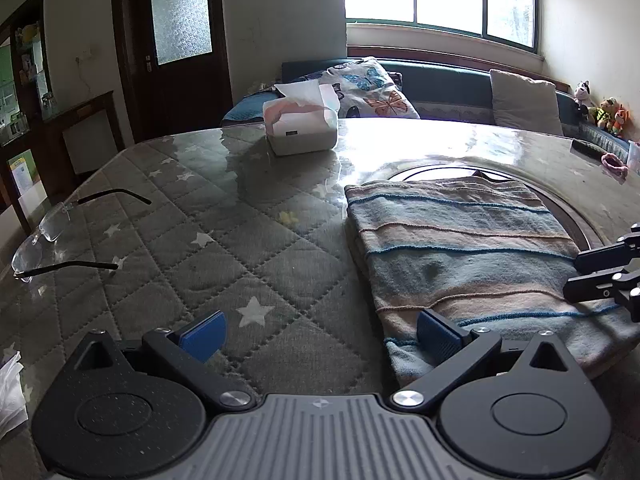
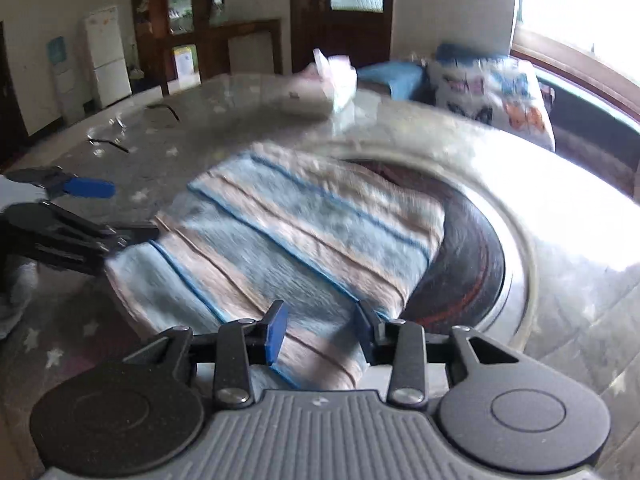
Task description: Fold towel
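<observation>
A: Where is the towel now?

B: The striped blue and beige terry towel point(image 1: 460, 248) lies folded flat on the quilted grey surface point(image 1: 224, 248) with white stars, in the right half of the left wrist frame. Its far edge lies over a dark round inset.

A: And the jaws?

B: The left gripper point(image 1: 320, 336) has its jaws wide, with nothing between them; only its right blue pad is over the near left corner of the towel. The right gripper point(image 2: 322, 330) has its jaws narrower but not closed. The near edge of the towel shows between them, and I see no pinch.

A: Which step, then?

B: I think a next fold is being prepared. The next move needs both jaws to close on the near corners together.

A: Anything around?

B: Rimless glasses point(image 1: 44, 236) at left, a white tissue box point(image 1: 302, 120) at upper centre, well apart.
</observation>
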Demonstrator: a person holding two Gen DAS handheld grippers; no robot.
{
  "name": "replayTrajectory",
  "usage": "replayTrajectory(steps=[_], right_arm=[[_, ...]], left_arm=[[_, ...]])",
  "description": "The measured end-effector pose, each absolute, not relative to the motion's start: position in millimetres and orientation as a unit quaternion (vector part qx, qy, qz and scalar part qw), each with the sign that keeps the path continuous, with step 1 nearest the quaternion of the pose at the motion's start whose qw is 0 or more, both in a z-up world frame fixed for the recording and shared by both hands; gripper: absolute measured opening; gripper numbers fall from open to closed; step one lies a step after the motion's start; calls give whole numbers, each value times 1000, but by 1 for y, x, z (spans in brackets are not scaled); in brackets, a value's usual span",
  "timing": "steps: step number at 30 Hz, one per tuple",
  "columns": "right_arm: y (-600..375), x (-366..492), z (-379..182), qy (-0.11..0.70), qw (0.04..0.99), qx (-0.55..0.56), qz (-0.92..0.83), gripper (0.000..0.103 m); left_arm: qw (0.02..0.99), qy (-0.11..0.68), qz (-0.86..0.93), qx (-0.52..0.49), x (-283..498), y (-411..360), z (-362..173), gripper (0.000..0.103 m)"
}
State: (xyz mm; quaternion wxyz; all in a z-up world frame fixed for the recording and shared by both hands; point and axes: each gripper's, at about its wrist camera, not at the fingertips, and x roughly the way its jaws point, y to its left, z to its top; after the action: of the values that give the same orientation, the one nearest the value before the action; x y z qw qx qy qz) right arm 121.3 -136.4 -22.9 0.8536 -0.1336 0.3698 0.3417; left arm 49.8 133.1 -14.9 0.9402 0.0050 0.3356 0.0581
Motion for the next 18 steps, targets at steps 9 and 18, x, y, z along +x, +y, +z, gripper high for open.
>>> replayTrajectory(steps=[9, 18], right_arm=[[-137, 135, -21, 363, 864, -122, 327, 37], [-137, 141, -17, 355, 868, -121, 325, 38]], left_arm=[[942, 330, 59, -1, 59, 137, -4, 103], [940, 334, 63, 18, 96, 135, -1, 103]])
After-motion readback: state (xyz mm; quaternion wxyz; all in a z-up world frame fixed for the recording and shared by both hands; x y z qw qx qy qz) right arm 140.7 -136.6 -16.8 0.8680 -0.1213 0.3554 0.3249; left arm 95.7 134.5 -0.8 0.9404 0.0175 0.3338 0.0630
